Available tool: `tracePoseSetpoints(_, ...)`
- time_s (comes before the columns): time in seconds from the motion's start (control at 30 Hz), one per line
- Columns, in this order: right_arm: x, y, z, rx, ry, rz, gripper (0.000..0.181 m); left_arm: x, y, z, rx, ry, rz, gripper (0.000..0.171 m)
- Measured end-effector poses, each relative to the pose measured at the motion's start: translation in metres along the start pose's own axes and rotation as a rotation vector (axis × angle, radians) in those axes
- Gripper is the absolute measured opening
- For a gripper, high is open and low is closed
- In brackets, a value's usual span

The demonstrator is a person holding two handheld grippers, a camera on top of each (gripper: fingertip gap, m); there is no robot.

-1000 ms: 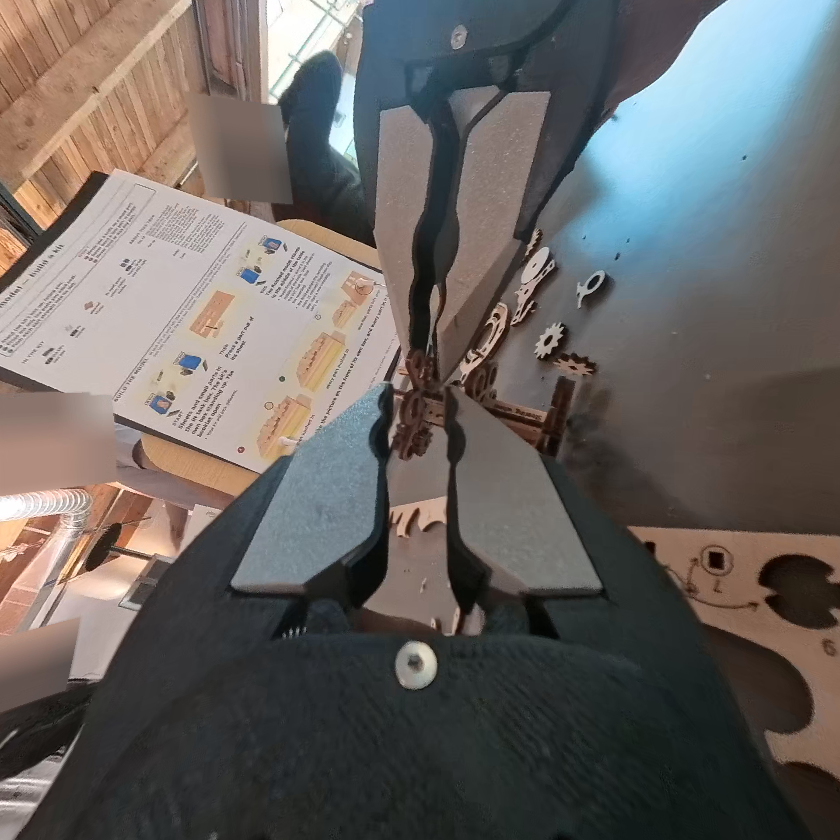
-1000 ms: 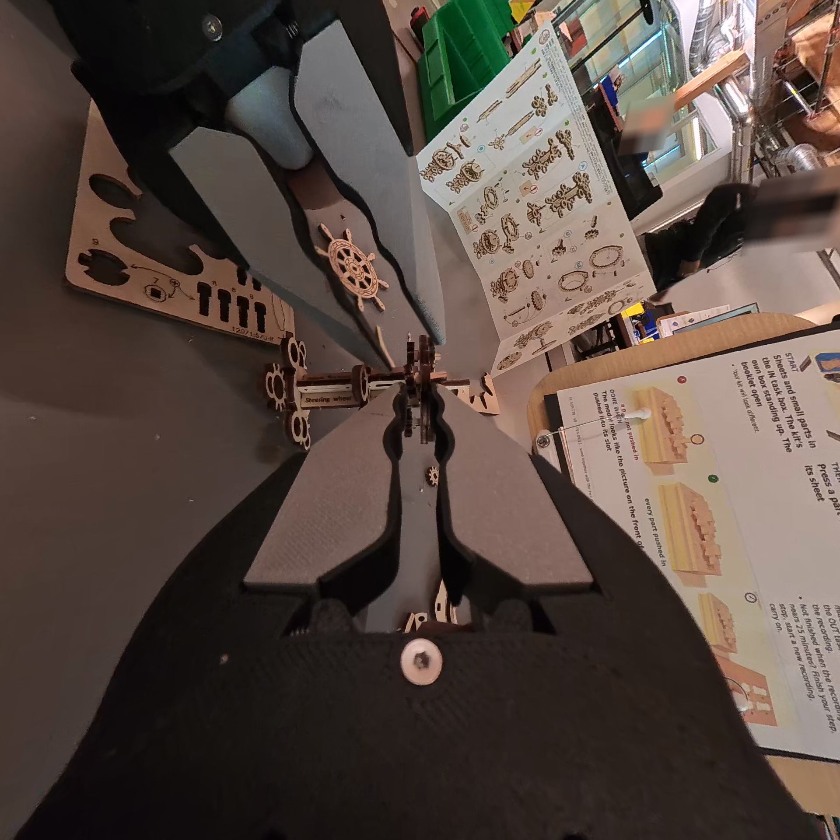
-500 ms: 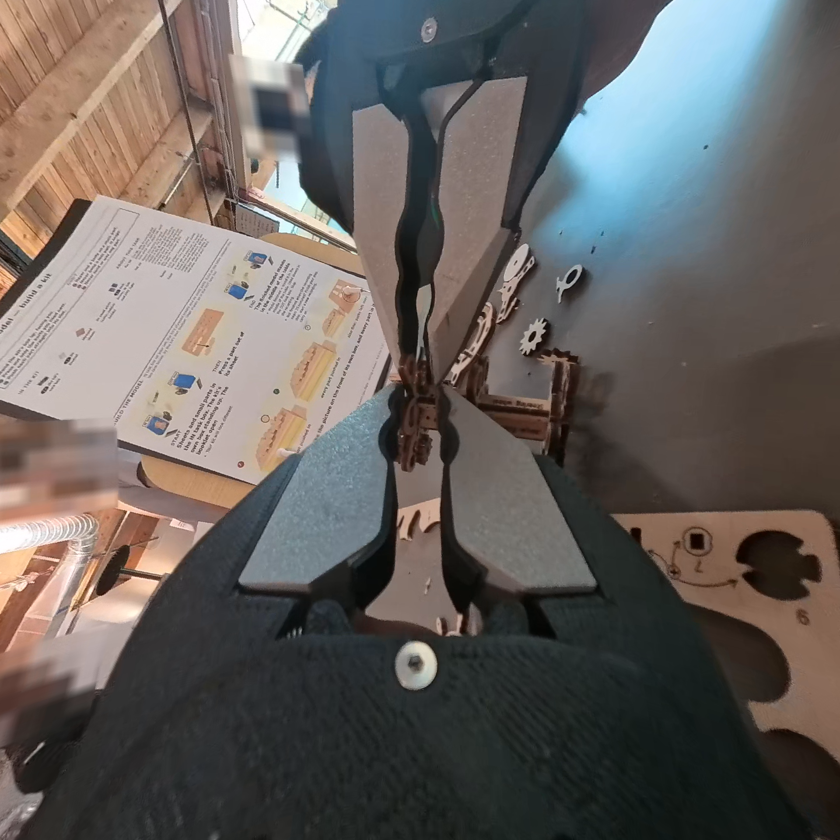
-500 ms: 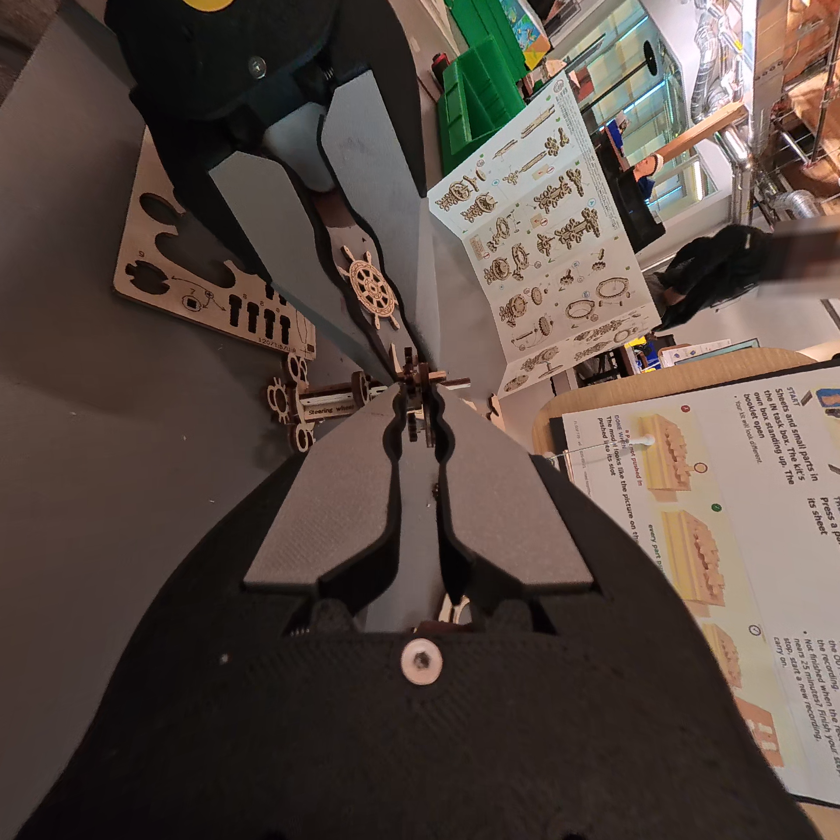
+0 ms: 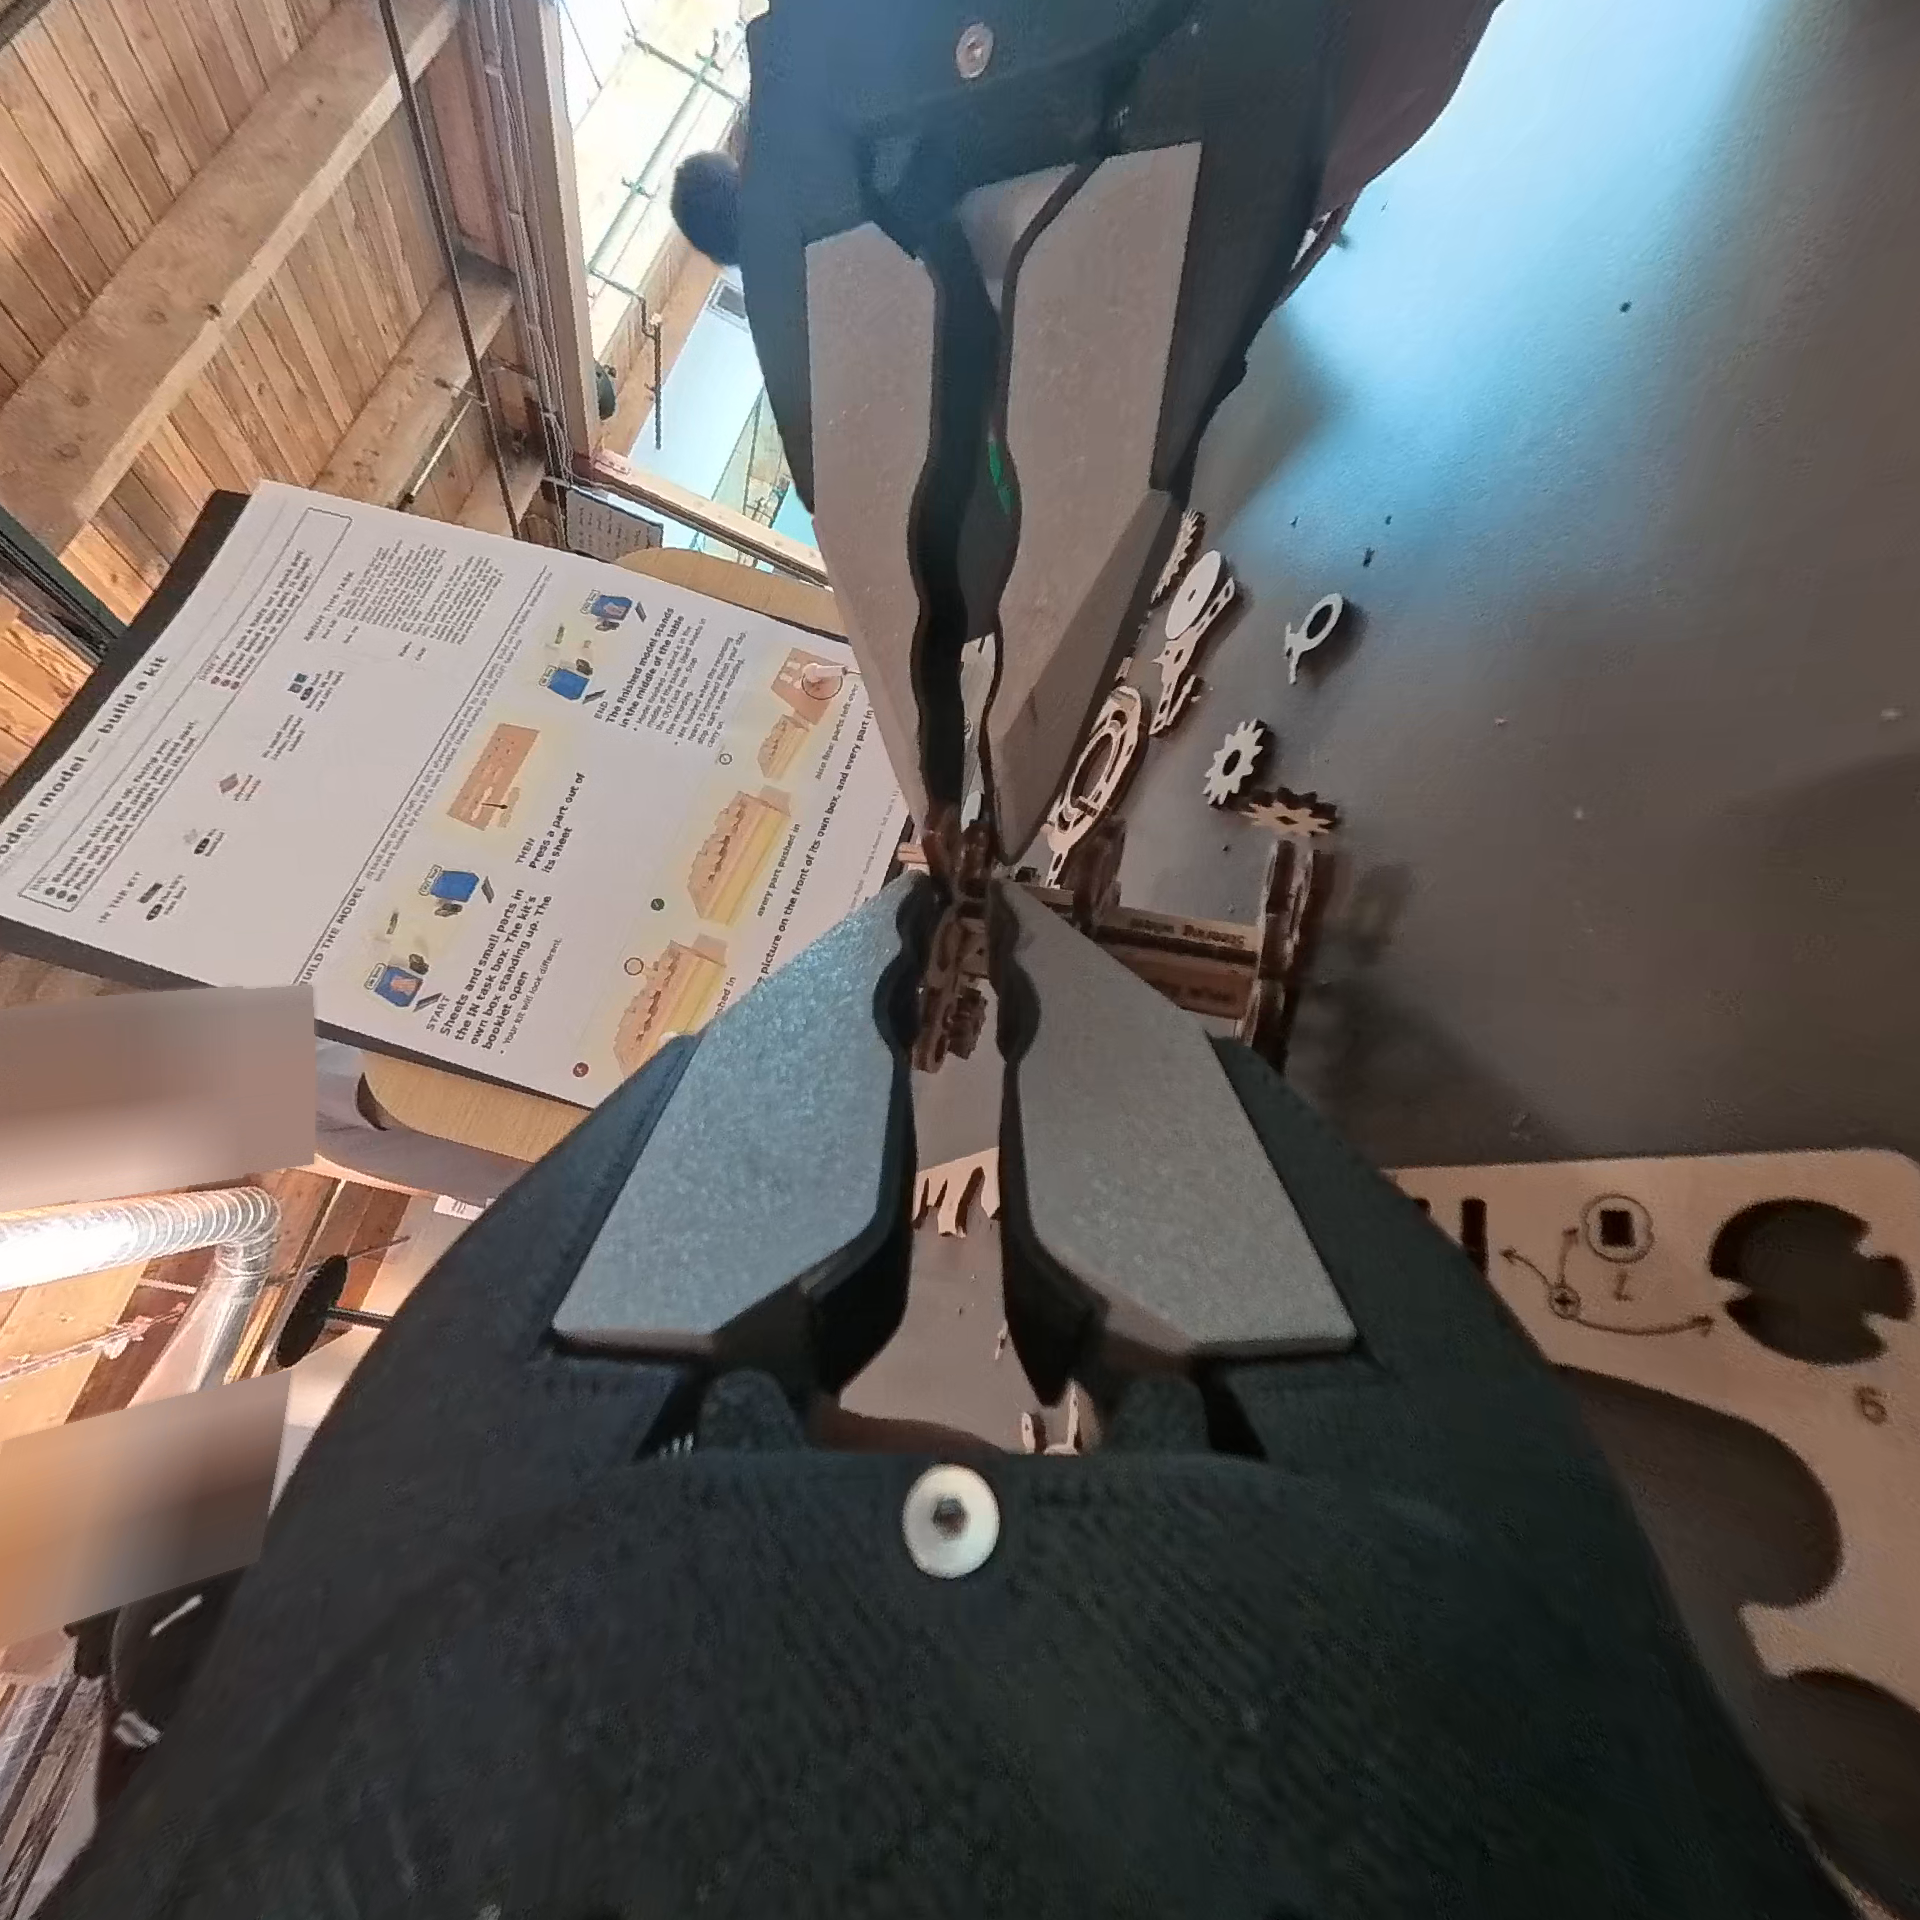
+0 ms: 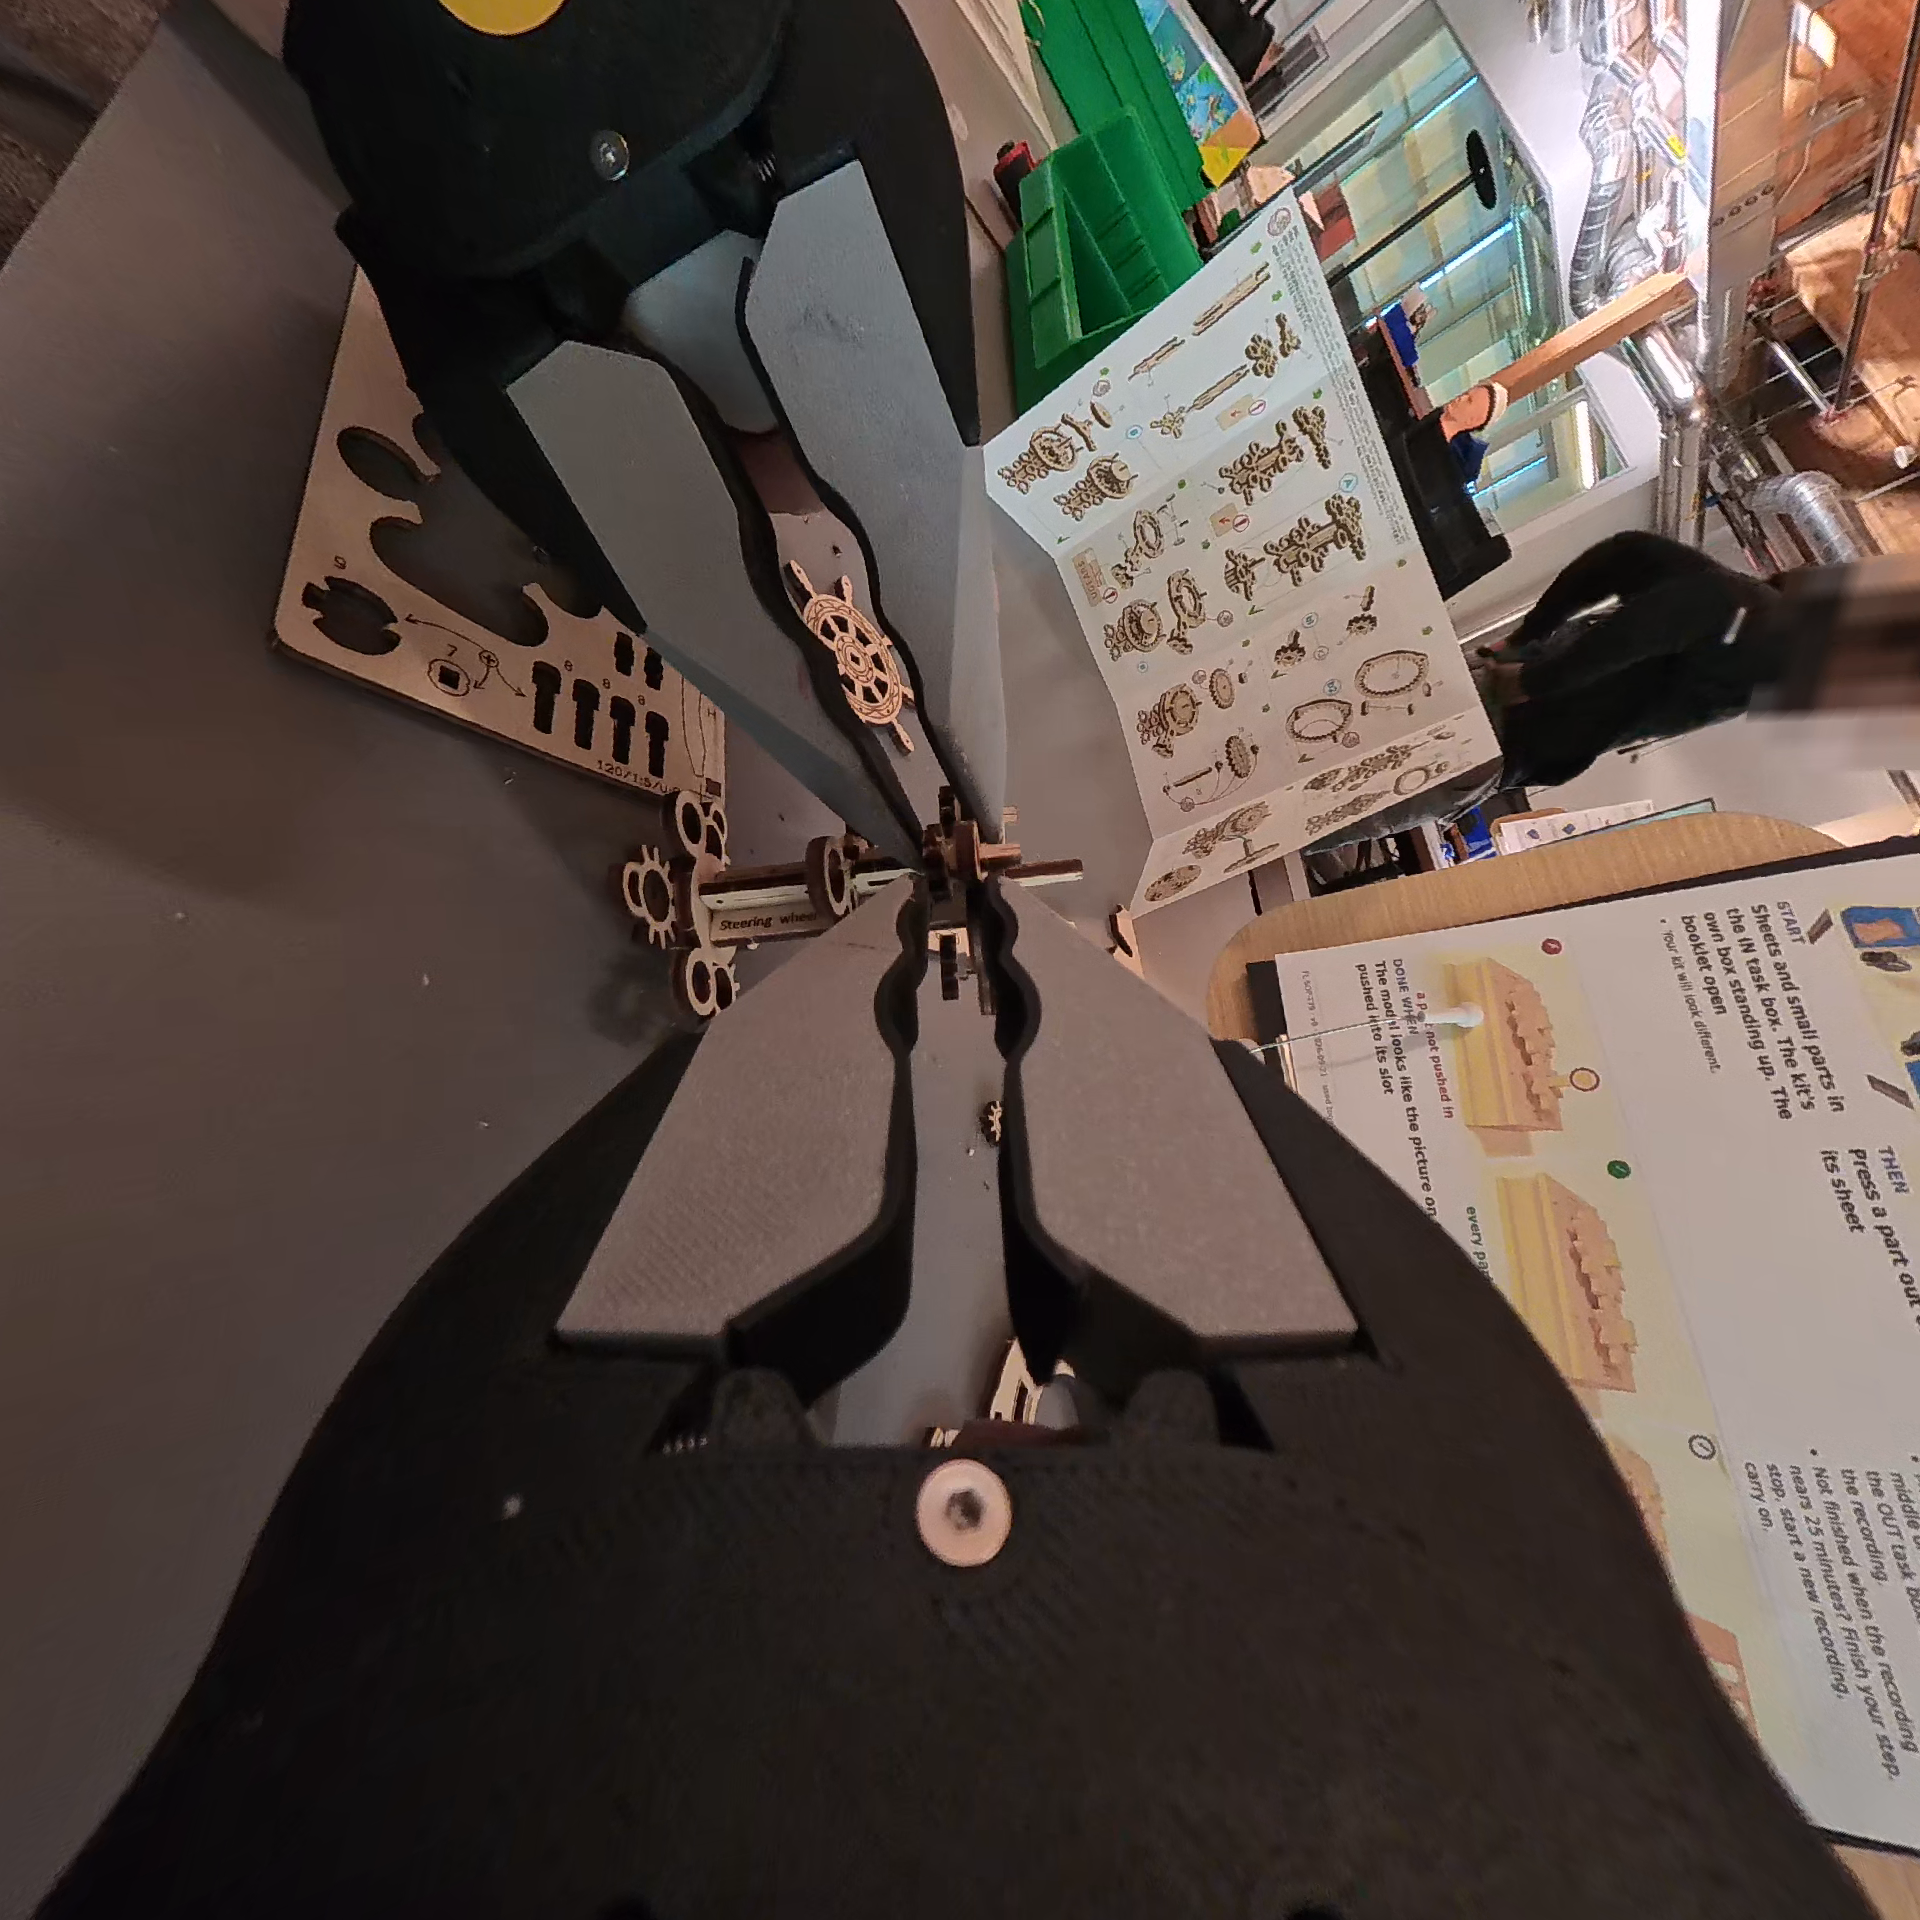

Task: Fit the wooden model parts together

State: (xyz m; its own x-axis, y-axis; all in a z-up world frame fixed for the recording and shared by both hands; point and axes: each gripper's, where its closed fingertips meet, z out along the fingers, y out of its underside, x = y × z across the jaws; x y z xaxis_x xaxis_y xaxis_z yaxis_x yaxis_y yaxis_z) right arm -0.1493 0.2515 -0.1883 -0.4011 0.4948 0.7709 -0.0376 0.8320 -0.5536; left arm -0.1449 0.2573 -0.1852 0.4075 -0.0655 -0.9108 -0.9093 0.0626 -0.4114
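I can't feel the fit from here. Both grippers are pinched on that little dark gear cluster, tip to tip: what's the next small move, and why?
Probably a short, straight push of the two grippers toward each other. The left gripper and right gripper each clamp the gear cluster above the table, its axle still protruding to one side. Whether it is seated cannot be seen, so avoid twisting.

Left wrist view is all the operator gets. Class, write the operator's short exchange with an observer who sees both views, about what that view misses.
Operator: Any loose part beyond the left gripper?
Observer: A pale ship's wheel shows through the gap between its fingers.
Operator: Is there a building guide besides the big sheet?
Observer: Yes, a folded picture booklet stands open past the gear cluster.
Operator: What's behind that?
Observer: Green plastic bins.
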Motion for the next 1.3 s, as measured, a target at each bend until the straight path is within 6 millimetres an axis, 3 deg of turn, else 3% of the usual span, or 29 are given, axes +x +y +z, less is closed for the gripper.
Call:
tracePoseSetpoints(0.3,0.0,0.001,-0.004,0.014,-0.019,0.014,0.0,0.001,0.003,0.0,-0.017,-0.011,0.056,0.006)
tracePoseSetpoints(0.6,-0.003,-0.006,-0.002,0.048,-0.052,0.076,0.022,0.003,-0.002,0.0,-0.001,-0.017,0.096,0.005)
tracePoseSetpoints(1.0,-0.002,-0.008,-0.002,0.045,-0.029,0.048,0.015,0.001,-0.004,0.0,0.011,-0.04,0.079,0.011)
tracePoseSetpoints(1.3,-0.003,-0.009,-0.004,0.06,-0.042,0.064,0.015,0.004,-0.006,-0.001,0.012,-0.014,0.102,0.005)
